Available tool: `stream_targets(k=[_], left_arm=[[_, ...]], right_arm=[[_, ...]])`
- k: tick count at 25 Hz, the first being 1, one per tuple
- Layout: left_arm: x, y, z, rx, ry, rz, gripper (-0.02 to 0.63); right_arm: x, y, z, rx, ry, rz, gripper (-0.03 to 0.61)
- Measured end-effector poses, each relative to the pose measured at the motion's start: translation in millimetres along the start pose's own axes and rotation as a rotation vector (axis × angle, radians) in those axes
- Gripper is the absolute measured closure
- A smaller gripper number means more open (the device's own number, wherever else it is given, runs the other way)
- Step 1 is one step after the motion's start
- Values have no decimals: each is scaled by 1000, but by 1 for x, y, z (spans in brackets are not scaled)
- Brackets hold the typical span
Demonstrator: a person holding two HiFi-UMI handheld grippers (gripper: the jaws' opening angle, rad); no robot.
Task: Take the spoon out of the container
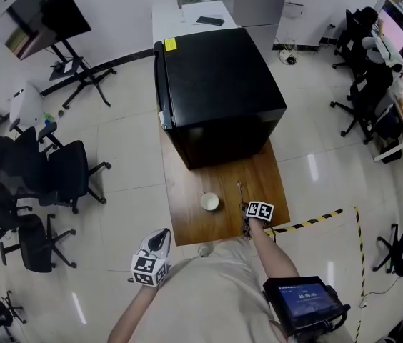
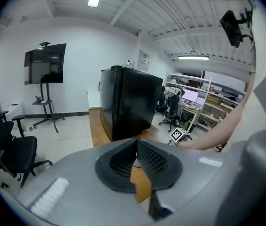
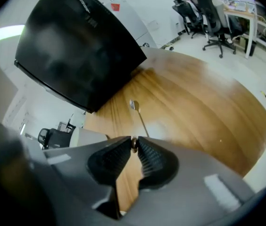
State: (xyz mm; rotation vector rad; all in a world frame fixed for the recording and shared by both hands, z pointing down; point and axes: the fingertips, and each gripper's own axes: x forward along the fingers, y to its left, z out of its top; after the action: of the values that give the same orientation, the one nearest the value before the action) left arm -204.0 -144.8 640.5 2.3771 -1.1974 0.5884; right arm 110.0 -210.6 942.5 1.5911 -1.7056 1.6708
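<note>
A table point(image 1: 187, 216) stands mid-room with a fridge point(image 1: 219, 91) on its far end. On the near end, a bowl point(image 1: 209, 201) sits left of a spoon point(image 1: 240, 193). The right gripper point(image 3: 134, 145) meets the spoon's near tip. The left gripper point(image 1: 162, 234) is off the table's near-left corner. Chairs point(image 1: 66, 170) stand farther left.

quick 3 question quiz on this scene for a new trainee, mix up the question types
1. True or false: the spoon is outside the white container.
2. What is the right gripper clamping? A the container's rim; B the spoon's handle; C nothing.
3. Fill in: the left gripper has its jaws ____, with nothing between them.

Key: 1 true; 2 B; 3 shut.
</note>
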Motion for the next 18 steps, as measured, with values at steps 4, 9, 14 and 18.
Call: stream_targets(k=[4, 9, 14, 18], left_arm=[[-3, 0, -4, 2, 7, -2, 614], [-9, -5, -10, 7, -4, -23, 614], [-21, -6, -12, -24, -43, -48, 614], [-25, -5, -17, -127, -79, -98, 614]], right_arm=[[-1, -7, 5, -87, 0, -58, 501], [-32, -11, 14, -89, -93, -68, 442], [-88, 16, 5, -9, -180, 69, 454], [-134, 51, -10, 13, -215, 148, 456]])
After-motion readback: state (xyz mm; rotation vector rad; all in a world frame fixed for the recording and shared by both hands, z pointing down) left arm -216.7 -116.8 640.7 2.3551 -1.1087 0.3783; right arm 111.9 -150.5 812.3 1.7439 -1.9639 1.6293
